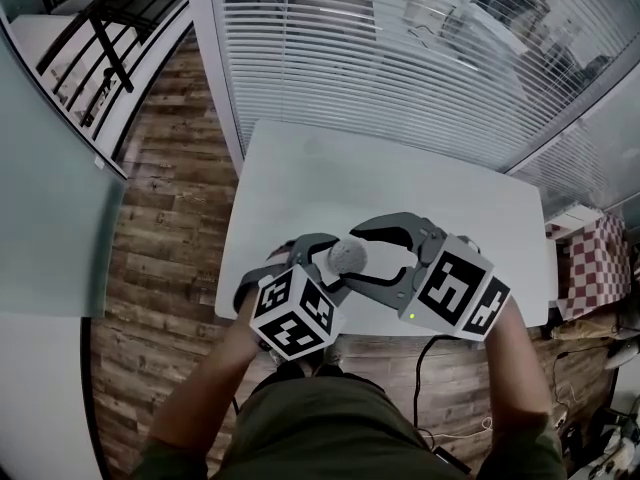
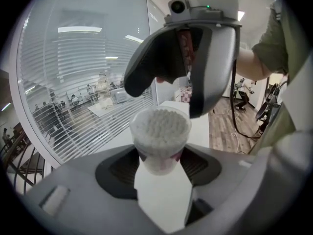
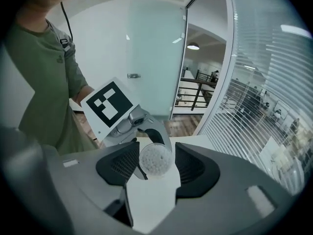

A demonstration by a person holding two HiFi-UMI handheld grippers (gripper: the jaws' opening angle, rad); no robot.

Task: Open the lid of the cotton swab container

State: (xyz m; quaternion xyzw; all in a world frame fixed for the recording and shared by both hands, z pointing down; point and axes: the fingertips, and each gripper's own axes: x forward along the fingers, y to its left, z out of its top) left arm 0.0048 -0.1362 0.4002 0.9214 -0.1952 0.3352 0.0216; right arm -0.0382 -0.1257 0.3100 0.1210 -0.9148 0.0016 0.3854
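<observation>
Over the near edge of a white table (image 1: 330,168), the head view shows the left gripper (image 1: 325,260) and right gripper (image 1: 368,256) meeting. Bare tabletop runs beyond them to window blinds (image 1: 400,48), and wood floor (image 1: 170,218) lies to the left. In the left gripper view, the left gripper is clamped on the base of the cotton swab container (image 2: 160,131), which stands upright and is packed with white tips. Whether a clear lid covers it is unclear. In the right gripper view, the right gripper's jaws are spread either side of the container's top without gripping it.

cotton swab container (image 1: 347,257) in left gripper (image 2: 159,165), over near edge of table (image 1: 300,168), right gripper (image 1: 352,258) straddling it (from the right)
</observation>
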